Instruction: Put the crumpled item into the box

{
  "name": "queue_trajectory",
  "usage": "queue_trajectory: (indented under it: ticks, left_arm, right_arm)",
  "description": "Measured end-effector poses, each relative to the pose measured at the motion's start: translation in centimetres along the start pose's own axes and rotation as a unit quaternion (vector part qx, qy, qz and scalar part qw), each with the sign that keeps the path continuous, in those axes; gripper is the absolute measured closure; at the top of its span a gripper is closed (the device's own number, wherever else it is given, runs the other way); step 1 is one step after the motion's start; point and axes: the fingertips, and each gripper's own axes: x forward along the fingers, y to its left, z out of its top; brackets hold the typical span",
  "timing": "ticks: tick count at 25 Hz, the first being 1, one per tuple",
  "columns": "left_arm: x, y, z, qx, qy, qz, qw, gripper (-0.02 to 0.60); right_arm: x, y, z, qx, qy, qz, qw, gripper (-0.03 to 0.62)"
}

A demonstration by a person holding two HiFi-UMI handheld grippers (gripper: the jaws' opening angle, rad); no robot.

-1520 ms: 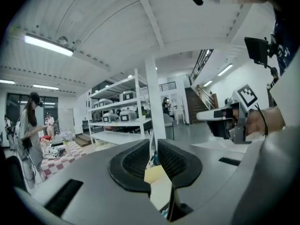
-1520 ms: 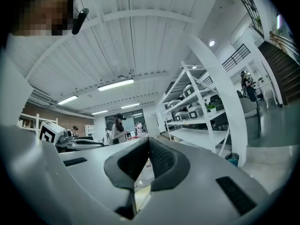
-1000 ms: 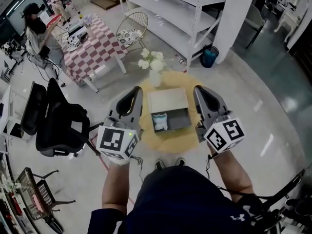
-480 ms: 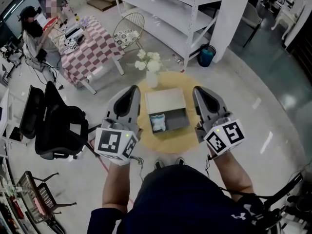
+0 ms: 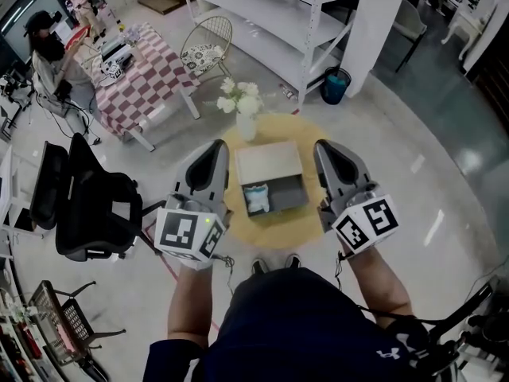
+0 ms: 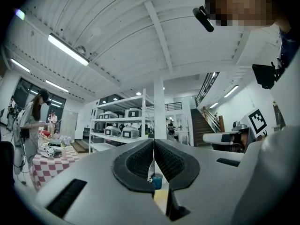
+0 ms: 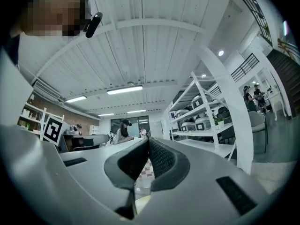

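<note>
A grey box (image 5: 296, 200) stands open on a round yellow table (image 5: 278, 231), its lid (image 5: 272, 164) laid back. A crumpled pale blue-white item (image 5: 256, 199) lies inside the box at its left end. My left gripper (image 5: 215, 154) hangs left of the box and my right gripper (image 5: 328, 154) right of it, both raised well above the table. In the left gripper view the left gripper (image 6: 153, 146) is shut with its pads together and nothing between them. The right gripper (image 7: 146, 146) is likewise shut and empty in its own view.
A vase of white flowers (image 5: 245, 107) stands on the table behind the box. A black office chair (image 5: 89, 201) is to the left. Farther back are a checked table (image 5: 141, 76), a wire chair (image 5: 208, 46), white shelving (image 5: 274, 22), a blue bin (image 5: 336, 86) and a seated person (image 5: 48, 50).
The head view has drifted a little, so the table and room sit slightly higher. Both grippers keep their places beside the box, still shut.
</note>
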Motion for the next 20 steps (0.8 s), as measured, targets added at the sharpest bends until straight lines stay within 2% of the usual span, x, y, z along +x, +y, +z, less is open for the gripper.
queue_trajectory:
  ticks: [20]
  left_arm:
    - [0.3,0.6,-1.7,-0.013,0.012,0.001,0.9998,0.558]
  right_arm:
    - [1.0,0.3,-1.3,0.002,0.007,0.007,1.000,0.592]
